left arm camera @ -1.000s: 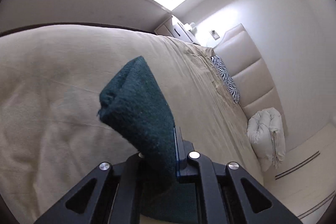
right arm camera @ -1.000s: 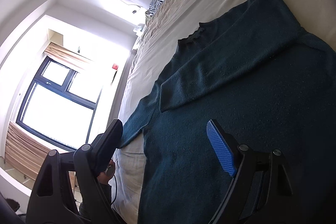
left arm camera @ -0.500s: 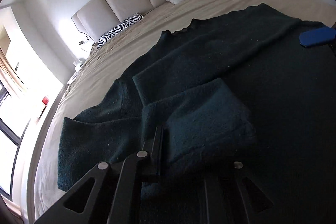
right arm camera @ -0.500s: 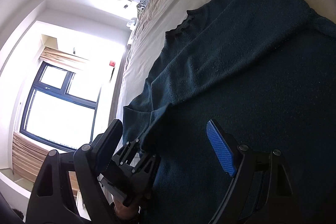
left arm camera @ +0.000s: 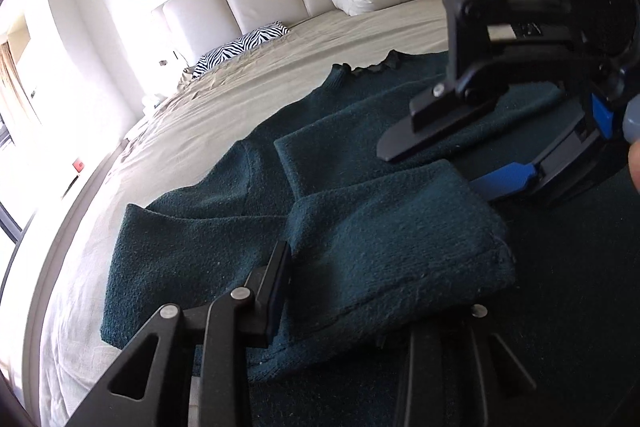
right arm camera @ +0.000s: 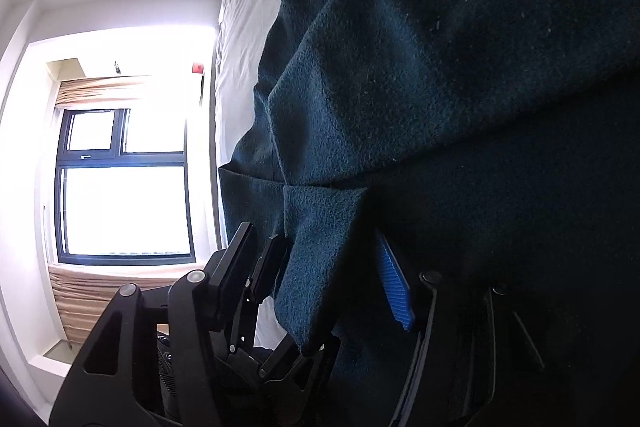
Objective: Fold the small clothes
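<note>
In the left wrist view, the beige bed (left arm camera: 248, 95) fills the left of the frame, and the dark teal sweater (left arm camera: 192, 251) spreads from the lower left across to the right edge. At lower centre the left gripper (left arm camera: 380, 291) stands with the folded sleeve cuff (left arm camera: 400, 231) lying between its fingers: the left finger (left arm camera: 276, 275) is beside the fold's left edge, the right one is hidden under the cloth. Its jaws have just been opening, partway apart, and no pad is seen pressing. At the right, the right gripper (left arm camera: 460, 163) reaches in just beyond the cuff's far corner, its blue pad (left arm camera: 504, 179) low against the sweater.

In the right wrist view, a window (right arm camera: 124, 187) is at the left. The right gripper (right arm camera: 320, 275), lower centre, has just been closing, jaws still apart, with a flap of sweater (right arm camera: 316, 251) between them.
</note>
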The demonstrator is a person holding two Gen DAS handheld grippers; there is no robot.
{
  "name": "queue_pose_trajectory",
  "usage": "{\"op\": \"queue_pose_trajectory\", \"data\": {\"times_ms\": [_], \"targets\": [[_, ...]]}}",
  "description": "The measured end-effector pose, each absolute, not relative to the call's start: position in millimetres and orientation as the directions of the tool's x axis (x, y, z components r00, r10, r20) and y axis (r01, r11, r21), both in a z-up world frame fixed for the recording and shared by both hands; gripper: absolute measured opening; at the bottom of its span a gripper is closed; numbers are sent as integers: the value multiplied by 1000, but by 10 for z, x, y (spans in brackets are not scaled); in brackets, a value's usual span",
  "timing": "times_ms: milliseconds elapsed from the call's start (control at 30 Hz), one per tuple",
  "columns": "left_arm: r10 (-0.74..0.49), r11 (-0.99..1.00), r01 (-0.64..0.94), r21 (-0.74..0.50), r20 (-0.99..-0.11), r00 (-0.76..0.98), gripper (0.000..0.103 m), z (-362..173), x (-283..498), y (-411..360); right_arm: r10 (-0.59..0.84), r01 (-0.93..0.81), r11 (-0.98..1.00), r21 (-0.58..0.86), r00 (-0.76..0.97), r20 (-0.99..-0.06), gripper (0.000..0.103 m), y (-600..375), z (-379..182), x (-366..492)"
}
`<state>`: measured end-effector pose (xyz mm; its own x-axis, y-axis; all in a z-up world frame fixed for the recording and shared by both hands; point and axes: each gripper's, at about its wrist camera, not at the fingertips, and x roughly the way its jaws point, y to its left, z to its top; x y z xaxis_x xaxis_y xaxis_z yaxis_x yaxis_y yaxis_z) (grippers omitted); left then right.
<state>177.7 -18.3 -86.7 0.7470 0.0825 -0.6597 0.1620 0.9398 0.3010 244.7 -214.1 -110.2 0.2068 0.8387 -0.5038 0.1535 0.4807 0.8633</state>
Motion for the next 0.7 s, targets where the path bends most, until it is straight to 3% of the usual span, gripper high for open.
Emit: {"op": "queue_pose_trajectory", "data": {"times_ms": [200,367,467,700], "targets": [[18,978,128,166,-676,736,39,-759,1775,35,799,85,585,807,113,-591,10,-1855,-1108,2395],[-153,983,50,-177,-629,762,54,-489,1469,580,706,-139,707,694,198,-680,7,-1780,-460,2344],[-173,950,-30,-311,-601,780,56,-400,1372,1006,660,-236,751,616,286,-695,7,-1895,18,2376],[-173,868,-149,-473,-570,803,56,-324,1481,1864,482,-146,872,467,416,-771,7,-2763,228,2600]]}}
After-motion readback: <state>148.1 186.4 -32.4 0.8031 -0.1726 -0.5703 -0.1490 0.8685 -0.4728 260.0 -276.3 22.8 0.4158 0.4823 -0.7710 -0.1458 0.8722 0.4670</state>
